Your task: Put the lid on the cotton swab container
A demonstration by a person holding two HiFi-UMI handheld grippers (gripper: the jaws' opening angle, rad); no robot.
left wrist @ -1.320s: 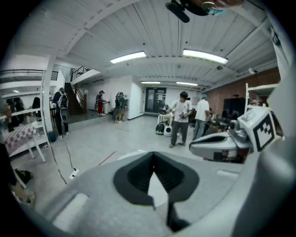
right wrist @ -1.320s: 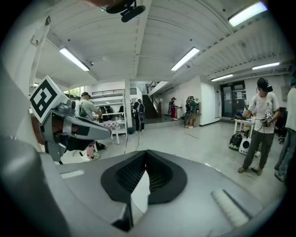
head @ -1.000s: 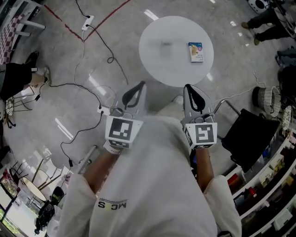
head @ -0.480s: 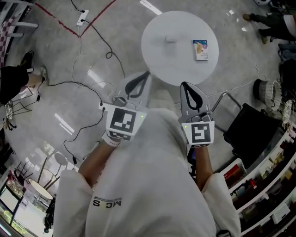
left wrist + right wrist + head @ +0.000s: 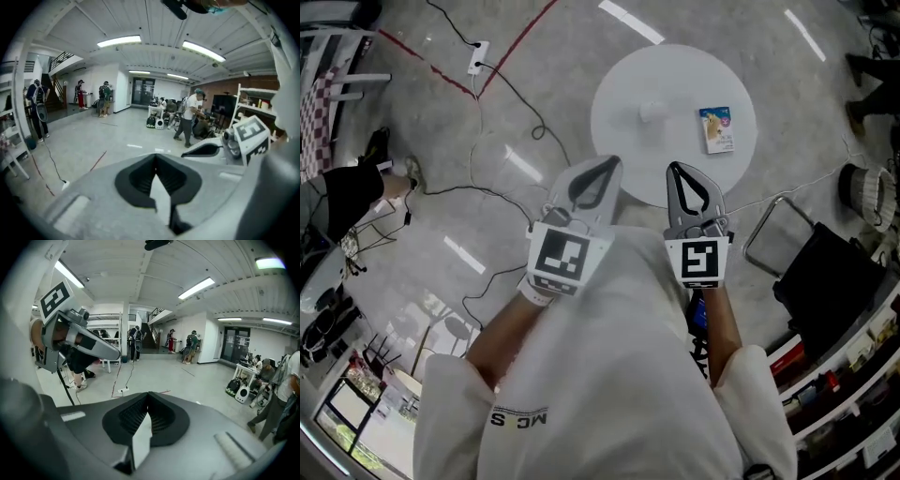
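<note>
A round white table (image 5: 623, 89) stands ahead of me on the grey floor. On its right part lies a small box with a blue picture (image 5: 719, 129). Near the table's middle sits a small pale round thing (image 5: 652, 112), too faint to identify. My left gripper (image 5: 612, 161) and right gripper (image 5: 676, 167) are held side by side in front of my chest, just short of the table's near edge. Both are shut with nothing between the jaws. The gripper views look level across the room, where the left gripper (image 5: 156, 157) and right gripper (image 5: 149, 394) show closed tips.
Black cables and a white power strip (image 5: 478, 56) lie on the floor at the left, beside a red tape line (image 5: 520, 37). A black chair (image 5: 825, 281) and shelves stand at the right. Several people (image 5: 191, 115) stand far across the room.
Both grippers have come forward toward the table, the left one moving right. The table now sits closer to their tips. Both stayed shut.
</note>
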